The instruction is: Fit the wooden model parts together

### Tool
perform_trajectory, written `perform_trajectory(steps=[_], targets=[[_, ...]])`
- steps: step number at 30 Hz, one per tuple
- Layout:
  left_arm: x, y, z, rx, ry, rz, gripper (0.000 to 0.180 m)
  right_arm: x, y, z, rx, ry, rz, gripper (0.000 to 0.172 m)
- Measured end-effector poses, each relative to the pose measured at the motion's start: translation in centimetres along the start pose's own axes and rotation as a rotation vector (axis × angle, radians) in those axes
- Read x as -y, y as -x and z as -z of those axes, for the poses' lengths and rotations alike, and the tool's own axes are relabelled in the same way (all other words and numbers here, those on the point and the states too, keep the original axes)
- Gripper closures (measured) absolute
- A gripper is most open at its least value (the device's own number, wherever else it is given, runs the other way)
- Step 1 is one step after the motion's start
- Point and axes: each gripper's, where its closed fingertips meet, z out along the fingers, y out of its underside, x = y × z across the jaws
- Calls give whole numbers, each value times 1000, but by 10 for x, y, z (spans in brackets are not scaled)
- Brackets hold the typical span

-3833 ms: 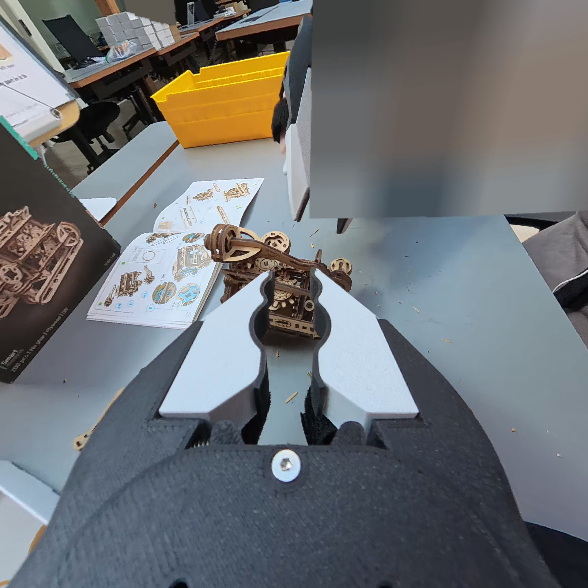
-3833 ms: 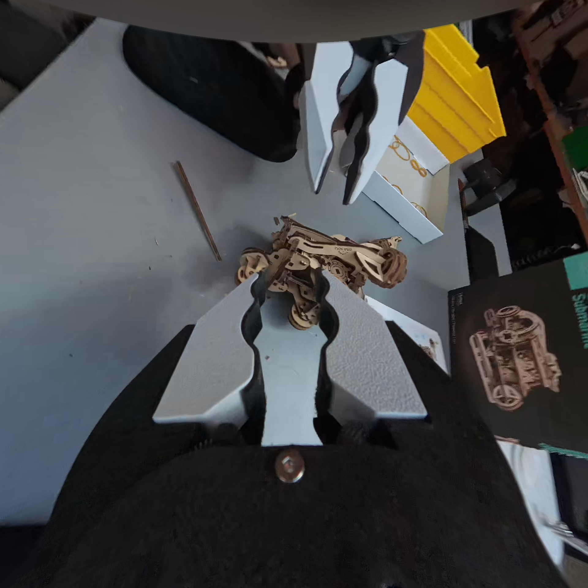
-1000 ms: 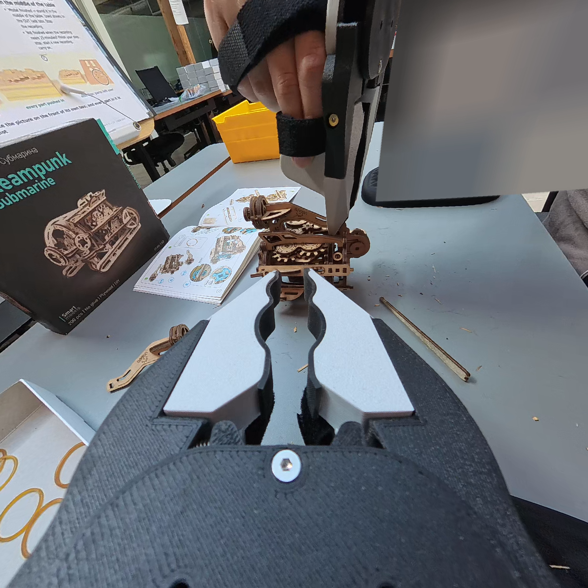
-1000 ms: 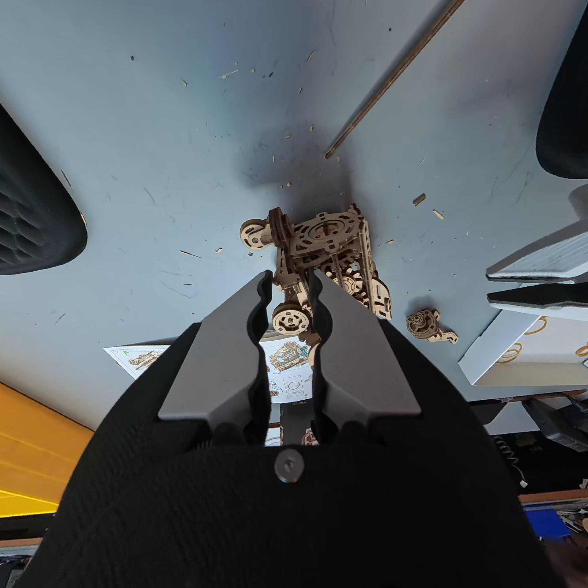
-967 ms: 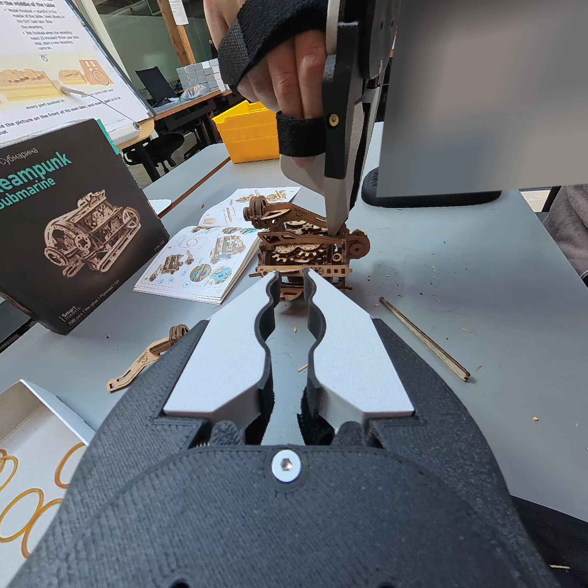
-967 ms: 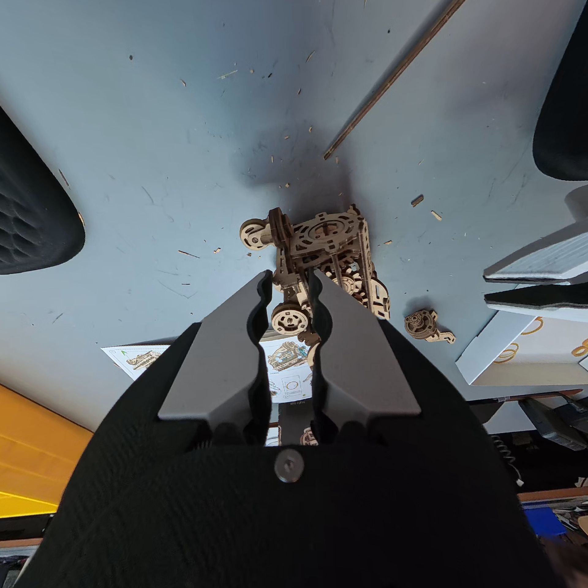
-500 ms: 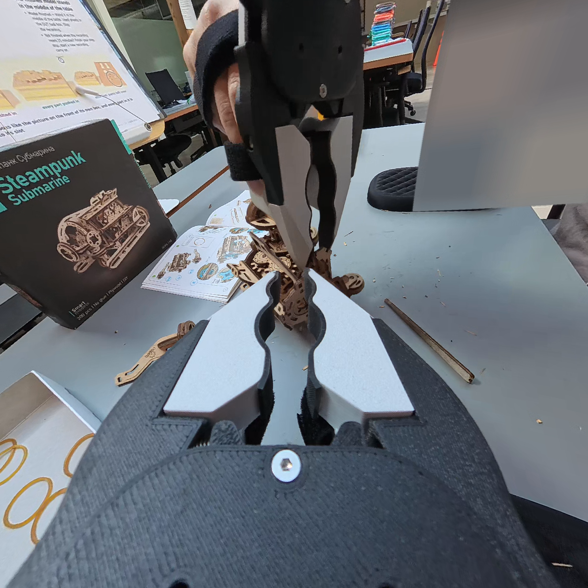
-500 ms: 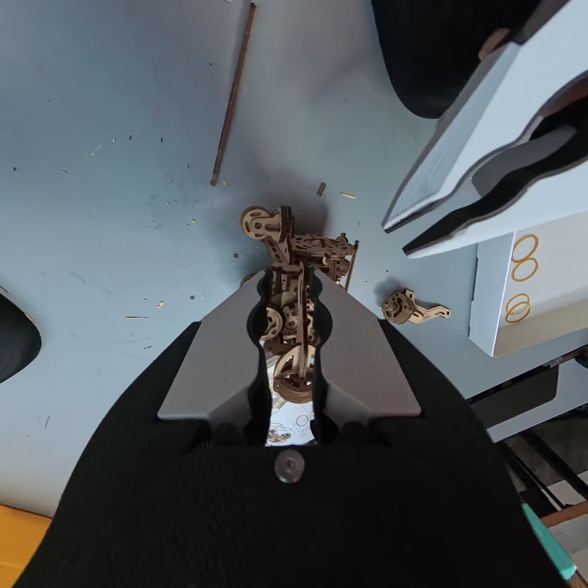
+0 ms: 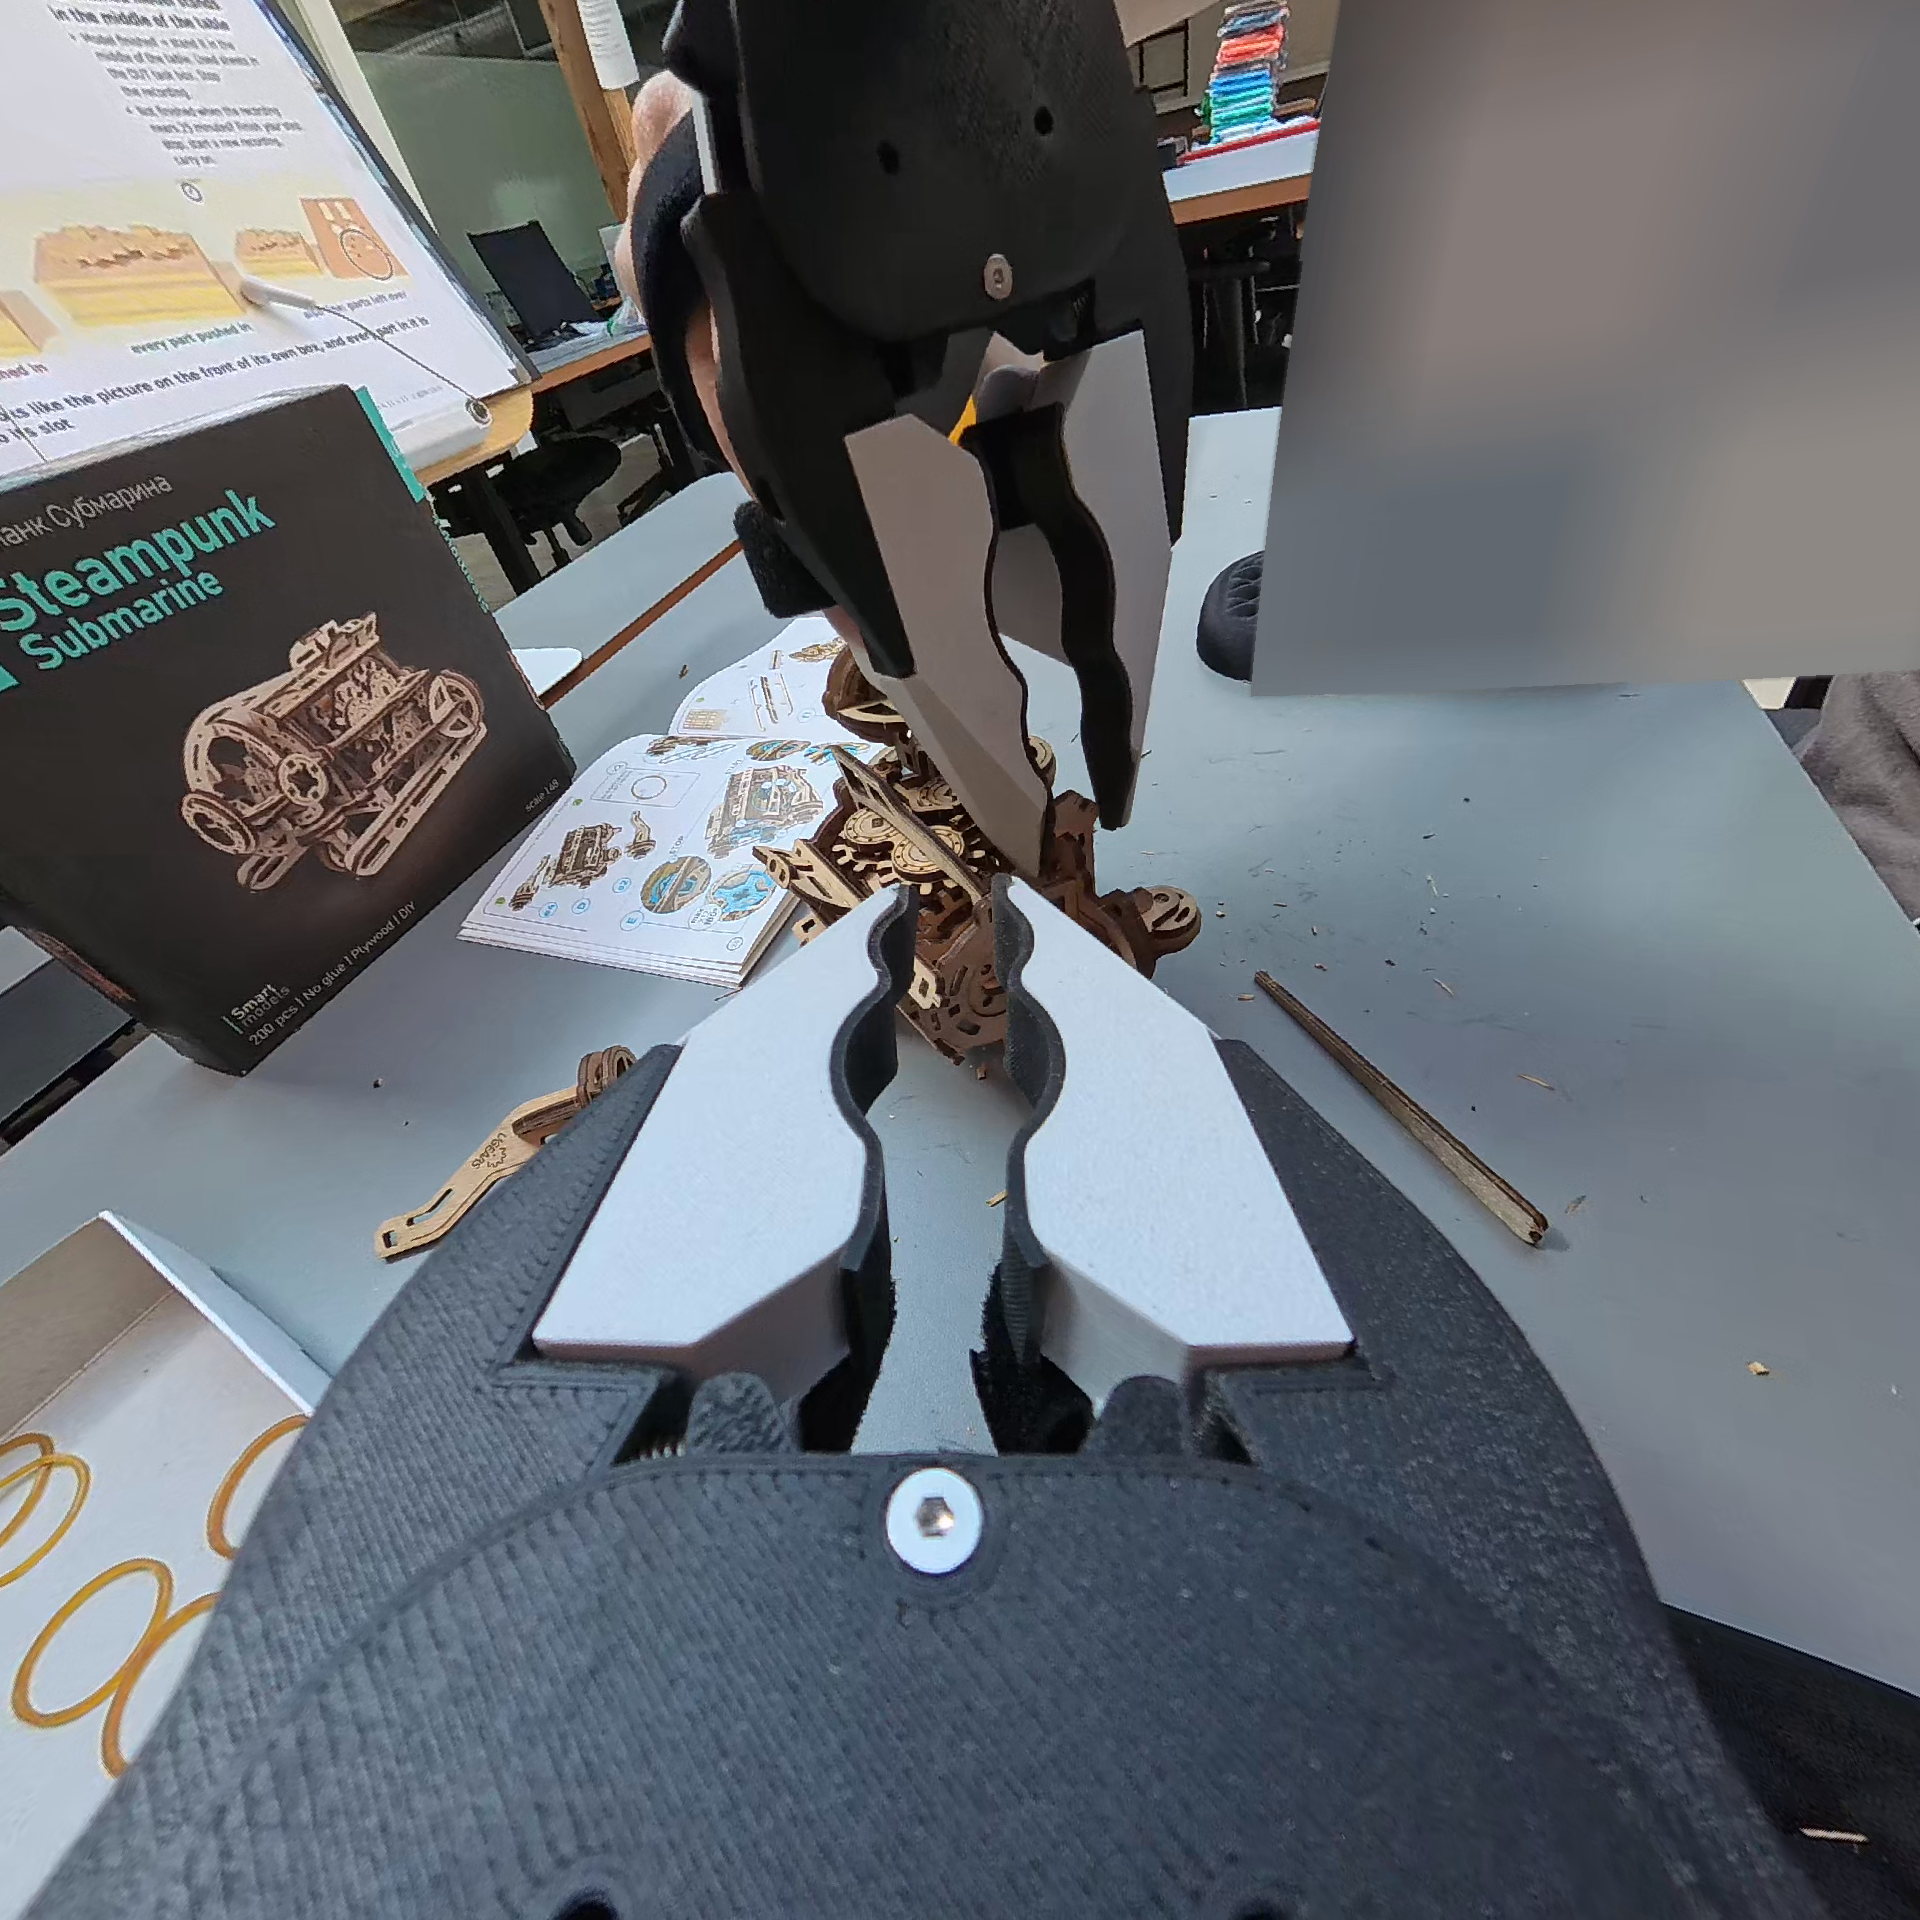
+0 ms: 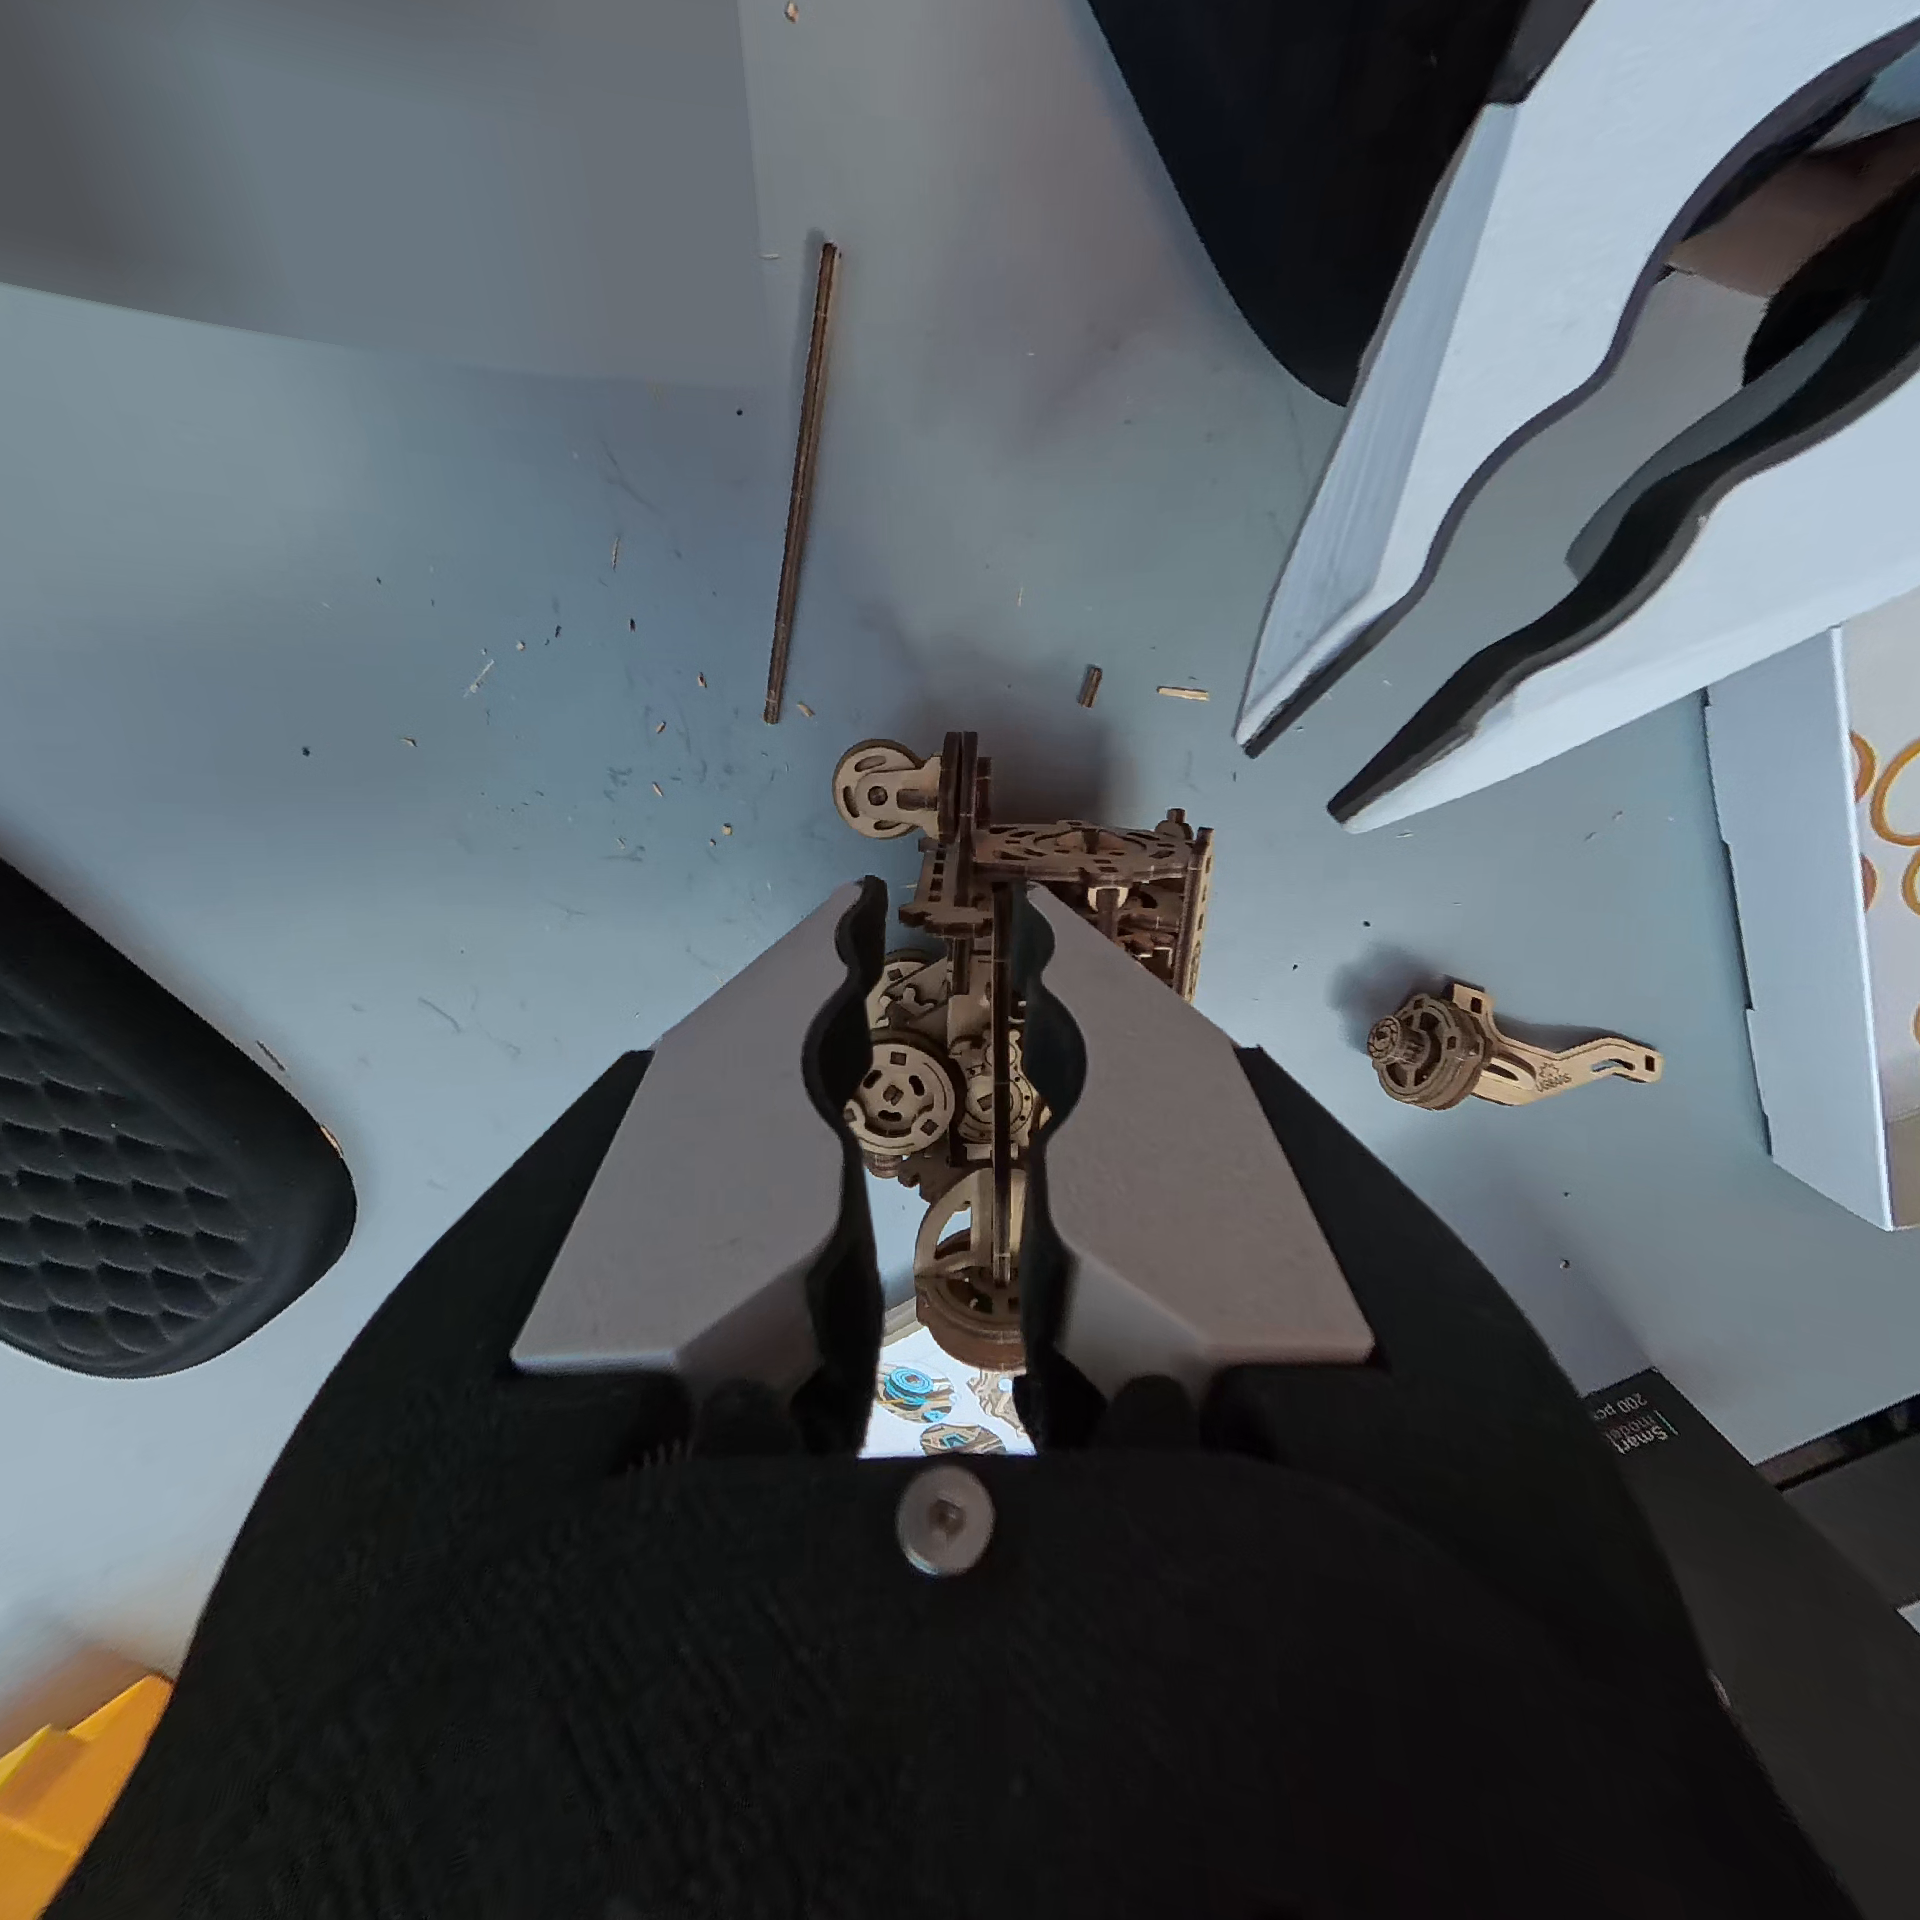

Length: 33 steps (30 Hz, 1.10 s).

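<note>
- Wooden model [image 9: 940, 894] stands tilted on the grey table [image 9: 1558, 935], beside the booklet [image 9: 644, 862].
- Loose arm part [image 9: 488, 1164] lies at left, untouched.
- Left gripper [image 9: 948, 896] hovers near with nothing between its parted fingers.
- Right gripper [image 10: 940, 894] clamps the model's frame from above; I'd steady it there while the left fetches the part.

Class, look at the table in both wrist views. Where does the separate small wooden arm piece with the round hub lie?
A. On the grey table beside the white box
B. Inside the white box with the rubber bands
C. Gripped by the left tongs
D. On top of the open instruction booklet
A: the wooden arm piece lies flat on the grey table, just beside the white box, touched by neither tongs.
</note>
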Motion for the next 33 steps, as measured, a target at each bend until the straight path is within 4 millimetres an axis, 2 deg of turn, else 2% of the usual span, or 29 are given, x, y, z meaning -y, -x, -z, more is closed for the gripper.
perform_trajectory(steps=[13,33], targets=[[0,0,0,-2,-1,1,168,-4,-3,2,-20,36,25,152],[0,0,0,-5,-1,4,169,-2,-4,2,-42,28,-25,153]])
